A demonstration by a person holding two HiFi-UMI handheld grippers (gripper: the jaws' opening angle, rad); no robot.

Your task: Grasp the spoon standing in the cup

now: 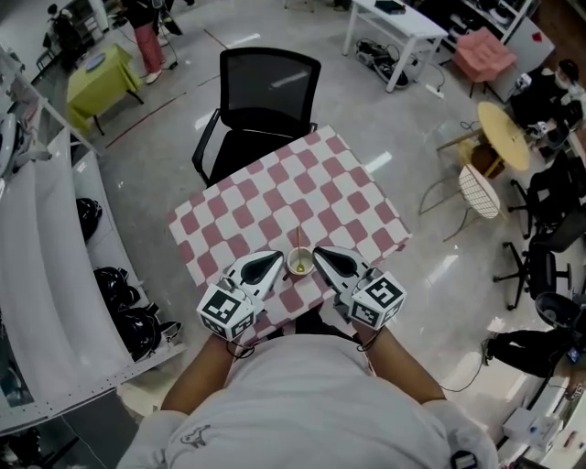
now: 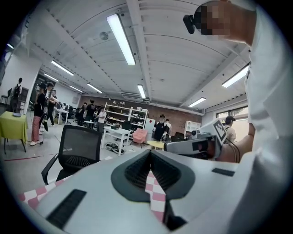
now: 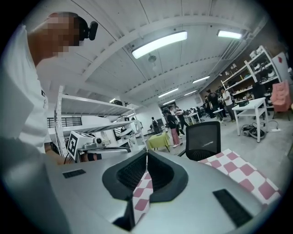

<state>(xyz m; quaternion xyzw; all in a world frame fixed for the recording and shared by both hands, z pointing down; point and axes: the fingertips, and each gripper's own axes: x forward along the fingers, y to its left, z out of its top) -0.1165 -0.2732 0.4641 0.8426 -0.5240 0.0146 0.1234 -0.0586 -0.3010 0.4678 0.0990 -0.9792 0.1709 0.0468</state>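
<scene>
A small cup point(image 1: 300, 264) stands near the front edge of the table with the red-and-white checked cloth point(image 1: 275, 197). A thin spoon point(image 1: 298, 241) stands upright in it. My left gripper point(image 1: 277, 257) lies just left of the cup and my right gripper point(image 1: 320, 251) just right of it, both tips pointing inward at it. In the left gripper view the left gripper point(image 2: 150, 153) is shut with nothing held. In the right gripper view the right gripper point(image 3: 146, 154) is likewise shut and empty. Neither gripper view shows the cup or the spoon.
A black office chair point(image 1: 261, 101) stands at the table's far side. White shelving point(image 1: 46, 275) with dark helmets point(image 1: 124, 307) runs along the left. A round yellow table point(image 1: 504, 136), black chairs and a white desk point(image 1: 394, 27) stand on the right.
</scene>
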